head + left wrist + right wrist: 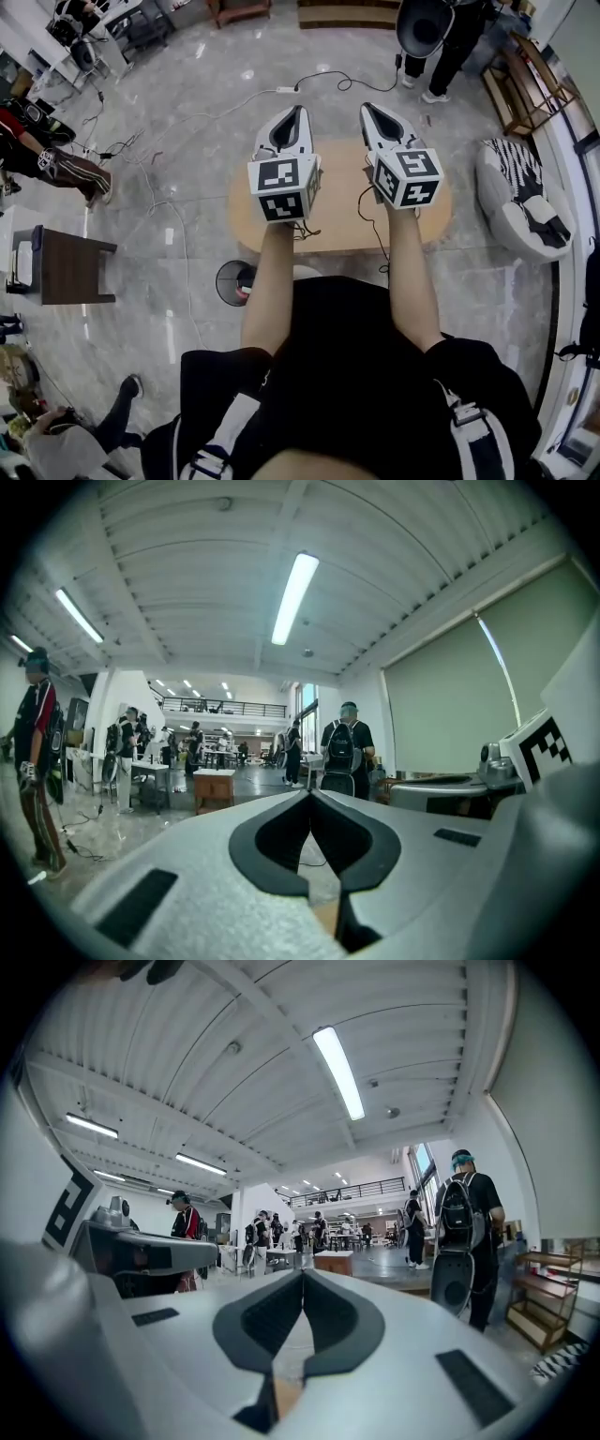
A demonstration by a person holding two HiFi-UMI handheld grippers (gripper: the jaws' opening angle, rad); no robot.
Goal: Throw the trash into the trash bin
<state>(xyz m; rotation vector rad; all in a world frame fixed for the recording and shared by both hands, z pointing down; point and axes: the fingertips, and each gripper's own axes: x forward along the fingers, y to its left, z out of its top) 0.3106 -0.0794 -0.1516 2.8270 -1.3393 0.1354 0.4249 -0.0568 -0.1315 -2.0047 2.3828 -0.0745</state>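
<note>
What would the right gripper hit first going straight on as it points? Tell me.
Nothing close. The right gripper, shut and empty, points level over open floor. First near its line is a small brown table far off, depth unclear; the person with the backpack stands right of it.

The left gripper [298, 111] and right gripper [367, 106] are pale grey, black-lined, with black-and-white square patterns at the back. The table [342, 234] is light tan wood and the floor [206, 103] is glossy grey. That cushion [514, 164] has black-and-white stripes.

Low table [342, 225] ahead; floor cables [141, 159] left; white pouf [511, 202] right; open floor beyond.
</note>
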